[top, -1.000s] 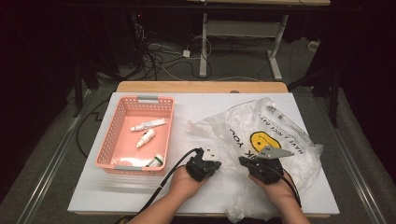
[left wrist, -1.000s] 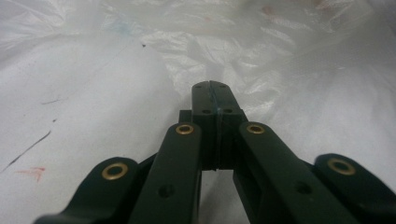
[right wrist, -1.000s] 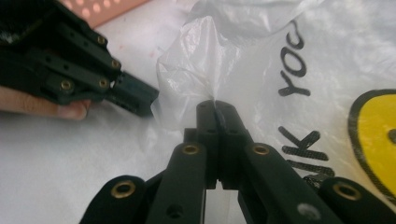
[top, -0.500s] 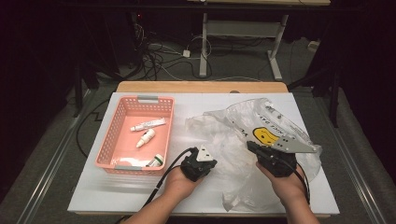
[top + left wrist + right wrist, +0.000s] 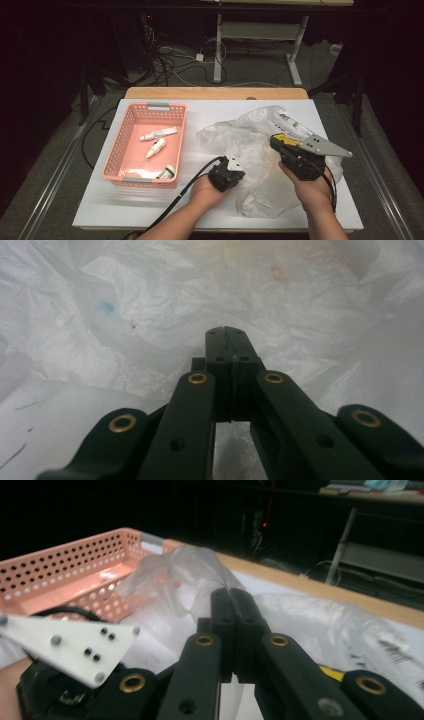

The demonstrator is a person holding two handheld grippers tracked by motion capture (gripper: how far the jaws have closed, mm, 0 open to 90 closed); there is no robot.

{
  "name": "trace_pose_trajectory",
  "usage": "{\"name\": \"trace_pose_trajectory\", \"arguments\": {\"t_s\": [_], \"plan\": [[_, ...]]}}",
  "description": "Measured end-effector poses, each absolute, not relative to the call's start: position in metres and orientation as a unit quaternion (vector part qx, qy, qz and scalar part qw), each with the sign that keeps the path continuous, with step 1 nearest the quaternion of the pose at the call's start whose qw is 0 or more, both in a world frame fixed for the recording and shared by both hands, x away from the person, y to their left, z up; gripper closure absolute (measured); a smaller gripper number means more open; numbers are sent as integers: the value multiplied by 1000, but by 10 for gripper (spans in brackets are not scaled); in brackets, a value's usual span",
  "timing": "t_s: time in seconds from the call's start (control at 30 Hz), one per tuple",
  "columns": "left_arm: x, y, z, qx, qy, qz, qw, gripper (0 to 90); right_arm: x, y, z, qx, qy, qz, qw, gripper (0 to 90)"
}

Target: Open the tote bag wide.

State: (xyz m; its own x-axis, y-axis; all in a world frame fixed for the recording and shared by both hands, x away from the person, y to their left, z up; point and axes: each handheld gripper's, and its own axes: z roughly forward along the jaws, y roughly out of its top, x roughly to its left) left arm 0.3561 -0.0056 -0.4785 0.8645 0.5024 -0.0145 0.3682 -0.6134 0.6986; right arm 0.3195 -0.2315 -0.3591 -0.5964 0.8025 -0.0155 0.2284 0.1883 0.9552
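A crumpled translucent plastic bag [image 5: 250,145] with black print and a yellow mark lies on the white table's right half. My left gripper [image 5: 234,167] sits at the bag's near-left edge. Its jaws are shut, with a thin fold of film pinched at the tips [image 5: 230,337], and the bag [image 5: 150,300] spreads beyond them. My right gripper [image 5: 275,142], with a grey plate on top, is raised over the bag's right side. It is shut [image 5: 232,597] on a peak of film [image 5: 180,570] that rises from its tips.
A pink perforated basket [image 5: 112,160] stands at the left and holds a white tube [image 5: 159,133], a small bottle [image 5: 156,147] and another small container [image 5: 167,172]. Its wall [image 5: 75,555] is to the left in the right gripper view. A black cable [image 5: 190,185] trails from the left gripper.
My right gripper has risen with the film, pulling the bag's right side up. The left gripper has shifted slightly right along the bag's edge. Both stayed shut.
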Motion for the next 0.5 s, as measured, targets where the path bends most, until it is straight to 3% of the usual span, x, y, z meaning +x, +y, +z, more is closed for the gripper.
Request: {"name": "trace_pose_trajectory", "arguments": {"t_s": [0.3, 0.5], "plan": [[357, 4, -479, 893, 247, 104, 361, 881, 316, -252, -325, 359, 687, 552, 307, 900], [354, 10, -477, 883, 256, 103, 381, 879, 318, -248, -338, 364, 689, 551, 300, 900]]}}
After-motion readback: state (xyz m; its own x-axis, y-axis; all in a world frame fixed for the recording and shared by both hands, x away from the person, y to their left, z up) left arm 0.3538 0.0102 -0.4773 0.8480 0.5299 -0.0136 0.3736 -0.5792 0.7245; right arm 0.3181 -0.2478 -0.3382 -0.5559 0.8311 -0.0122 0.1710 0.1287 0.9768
